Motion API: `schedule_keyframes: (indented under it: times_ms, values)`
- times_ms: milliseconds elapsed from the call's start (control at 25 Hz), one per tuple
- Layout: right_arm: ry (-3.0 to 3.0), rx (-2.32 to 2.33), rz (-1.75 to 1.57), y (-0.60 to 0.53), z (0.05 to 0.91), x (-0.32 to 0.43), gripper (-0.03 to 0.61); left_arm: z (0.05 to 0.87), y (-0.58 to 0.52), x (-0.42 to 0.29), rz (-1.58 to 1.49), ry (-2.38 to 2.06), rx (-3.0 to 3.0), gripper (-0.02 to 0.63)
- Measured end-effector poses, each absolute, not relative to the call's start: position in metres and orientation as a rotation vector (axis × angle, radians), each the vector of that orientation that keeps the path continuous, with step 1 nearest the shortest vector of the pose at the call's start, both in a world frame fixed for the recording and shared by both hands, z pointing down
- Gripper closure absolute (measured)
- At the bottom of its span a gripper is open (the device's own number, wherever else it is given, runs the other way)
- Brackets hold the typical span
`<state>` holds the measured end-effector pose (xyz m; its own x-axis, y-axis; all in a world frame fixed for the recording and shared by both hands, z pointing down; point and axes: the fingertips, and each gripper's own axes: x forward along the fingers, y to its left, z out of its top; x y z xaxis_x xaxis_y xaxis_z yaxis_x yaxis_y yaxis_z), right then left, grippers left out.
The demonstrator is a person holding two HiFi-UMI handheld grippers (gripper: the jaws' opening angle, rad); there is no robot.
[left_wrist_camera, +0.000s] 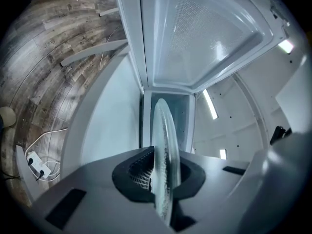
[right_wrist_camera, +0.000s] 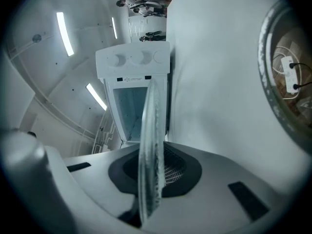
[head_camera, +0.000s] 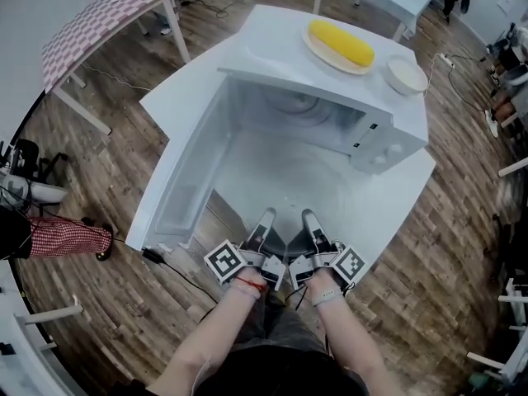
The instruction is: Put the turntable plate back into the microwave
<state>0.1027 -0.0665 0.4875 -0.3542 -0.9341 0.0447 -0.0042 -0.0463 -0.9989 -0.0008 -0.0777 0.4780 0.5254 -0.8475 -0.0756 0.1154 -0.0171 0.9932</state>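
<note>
Held level: turntable plate [head_camera: 289, 180], rim pinched by left tongs [head_camera: 268, 215], right tongs [head_camera: 308, 215].

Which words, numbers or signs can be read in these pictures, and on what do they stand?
No text can be read.
Microwave: dark strip of print under the knobs, too small and blurred to read.
Left tool and right tool: cubes carry square black-and-white markers, no letters.
Turntable plate: clear glass, no print seen.

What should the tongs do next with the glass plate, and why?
Probably ease the clear round glass turntable plate forward, kept level, into the white microwave: its door stands open, and the left tongs and right tongs both clamp the plate's near rim just outside the opening.
</note>
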Motion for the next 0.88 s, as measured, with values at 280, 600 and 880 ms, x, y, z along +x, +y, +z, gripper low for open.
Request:
schedule_keyframes:
  times_ms: [280,600,880]
  values:
    - [1.445,-1.043,-1.5,-0.089,0.487,0.105,0.537,0.478,-0.1,0.002,-0.872,-0.688,1.372,0.583]
    - [1.462,-1.049,-1.478,-0.114,0.484,0.109,0.537,0.476,-0.125,0.006,-0.874,-0.675,1.388,0.583]
    - [1.464,-1.052,-1.465,-0.135,0.486,0.114,0.537,0.479,-0.147,0.012,-0.881,-0.664,1.384,0.583]
